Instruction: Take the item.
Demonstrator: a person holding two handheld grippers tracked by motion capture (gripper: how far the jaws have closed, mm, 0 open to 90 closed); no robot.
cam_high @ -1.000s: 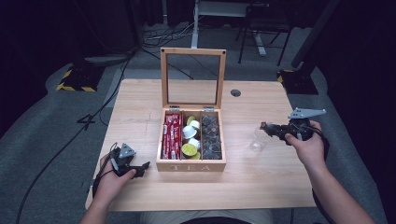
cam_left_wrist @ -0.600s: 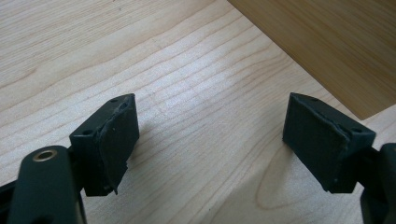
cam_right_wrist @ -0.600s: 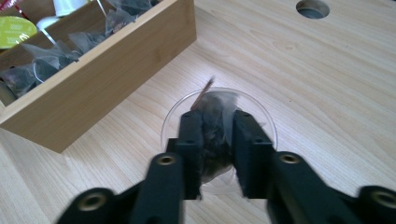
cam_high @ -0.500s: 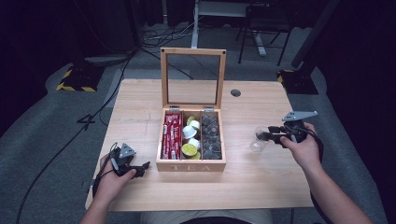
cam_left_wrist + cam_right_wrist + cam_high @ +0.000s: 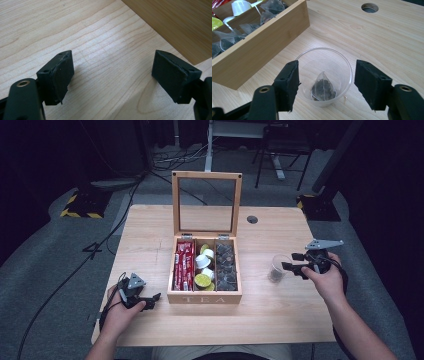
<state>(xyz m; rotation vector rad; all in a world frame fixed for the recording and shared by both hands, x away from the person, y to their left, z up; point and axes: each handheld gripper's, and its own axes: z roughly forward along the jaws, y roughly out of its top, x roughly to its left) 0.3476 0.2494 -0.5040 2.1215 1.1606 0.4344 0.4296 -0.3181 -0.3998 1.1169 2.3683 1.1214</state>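
A clear plastic cup (image 5: 276, 268) stands on the table to the right of the wooden tea box (image 5: 205, 297). A pyramid tea bag (image 5: 323, 87) lies at the bottom of the cup (image 5: 325, 56). My right gripper (image 5: 291, 262) hovers just beside and above the cup. Its jaws have just been opening, and in the right gripper view (image 5: 328, 75) they stand apart on either side of the cup's rim without touching it. My left gripper (image 5: 152, 301) rests low over the table left of the box, open, with nothing between its pads (image 5: 112, 72).
The box's glass lid (image 5: 205, 202) stands upright. Inside are red sachets (image 5: 184, 265), capsules (image 5: 204, 262) and dark tea bags (image 5: 225, 267). A cable hole (image 5: 252, 219) lies behind the cup. The box's side wall (image 5: 175, 22) is close to the left gripper.
The right gripper's jaws have spread apart over the cup, and the hand has barely shifted. The left hand and gripper stay where they were.
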